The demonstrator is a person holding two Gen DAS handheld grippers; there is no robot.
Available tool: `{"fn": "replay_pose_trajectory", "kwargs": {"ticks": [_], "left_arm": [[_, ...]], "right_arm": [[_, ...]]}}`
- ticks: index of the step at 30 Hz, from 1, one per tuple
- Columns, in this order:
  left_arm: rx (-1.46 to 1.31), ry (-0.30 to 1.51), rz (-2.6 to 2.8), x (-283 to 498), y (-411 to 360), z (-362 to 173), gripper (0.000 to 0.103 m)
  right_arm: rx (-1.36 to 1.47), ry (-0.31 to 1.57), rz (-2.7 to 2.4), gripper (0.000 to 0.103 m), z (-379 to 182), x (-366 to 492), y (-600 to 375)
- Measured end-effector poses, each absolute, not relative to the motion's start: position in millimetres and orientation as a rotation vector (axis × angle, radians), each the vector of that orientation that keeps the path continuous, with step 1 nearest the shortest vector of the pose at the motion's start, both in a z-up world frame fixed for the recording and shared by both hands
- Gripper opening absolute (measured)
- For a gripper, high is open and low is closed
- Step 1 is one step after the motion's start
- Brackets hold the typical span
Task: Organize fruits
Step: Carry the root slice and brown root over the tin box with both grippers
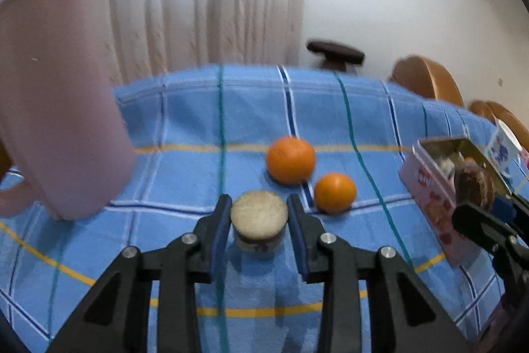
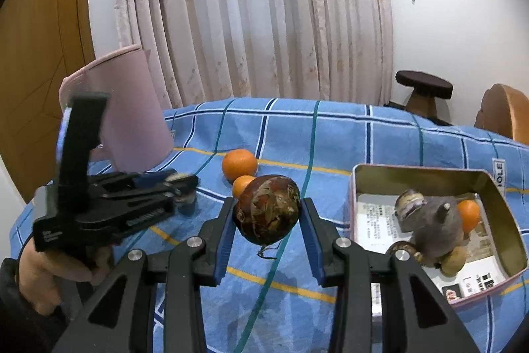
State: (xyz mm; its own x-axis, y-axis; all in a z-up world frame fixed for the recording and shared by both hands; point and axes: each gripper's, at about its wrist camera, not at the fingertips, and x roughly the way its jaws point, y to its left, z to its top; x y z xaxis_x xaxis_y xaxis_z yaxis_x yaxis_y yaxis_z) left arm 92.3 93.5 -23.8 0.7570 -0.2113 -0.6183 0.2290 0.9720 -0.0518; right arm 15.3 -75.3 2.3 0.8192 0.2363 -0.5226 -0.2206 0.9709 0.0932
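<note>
The right tongs (image 2: pixel 267 220) are clenched on a dark brown mottled fruit (image 2: pixel 266 210), held clear above the tablecloth (image 2: pixel 380 134), probably so it can be carried across to the tin box (image 2: pixel 506 220) near the cloth's right edge, which already holds an orange fruit (image 2: pixel 468 214), a grey lumpy piece (image 2: pixel 433 227) and some small brown ones, so the box seems to be the collecting place. The left tongs (image 1: pixel 259 214) straddle a short round piece with a pale flat top (image 1: pixel 259 211) standing on the cloth; the pads sit just beside its sides, but blur leaves it unclear whether they press it, so I cannot tell if they grip. Just beyond lie two oranges (image 1: pixel 291 159) (image 1: pixel 335 192), side by side in the middle of the cloth, not yet gathered. A pink jug (image 1: pixel 56 95) stands by the left edge. What the pale-topped piece is remains hard to say, and the box's far corner is cut off in the left view
</note>
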Motion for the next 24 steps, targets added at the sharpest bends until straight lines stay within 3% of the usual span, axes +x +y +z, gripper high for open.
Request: {"fn": "replay_pose_trajectory", "kwargs": {"ticks": [6, 24], "left_arm": [[0.008, 0.558, -0.181, 81, 97, -10, 0.036], [0.005, 0.544, -0.174, 52, 38, -11, 0.036]], "right_arm": [[0.023, 0.549, 0.238, 0.041, 5, 14, -80], [0.011, 0.506, 0.19, 0.041, 17, 2, -123]]}}
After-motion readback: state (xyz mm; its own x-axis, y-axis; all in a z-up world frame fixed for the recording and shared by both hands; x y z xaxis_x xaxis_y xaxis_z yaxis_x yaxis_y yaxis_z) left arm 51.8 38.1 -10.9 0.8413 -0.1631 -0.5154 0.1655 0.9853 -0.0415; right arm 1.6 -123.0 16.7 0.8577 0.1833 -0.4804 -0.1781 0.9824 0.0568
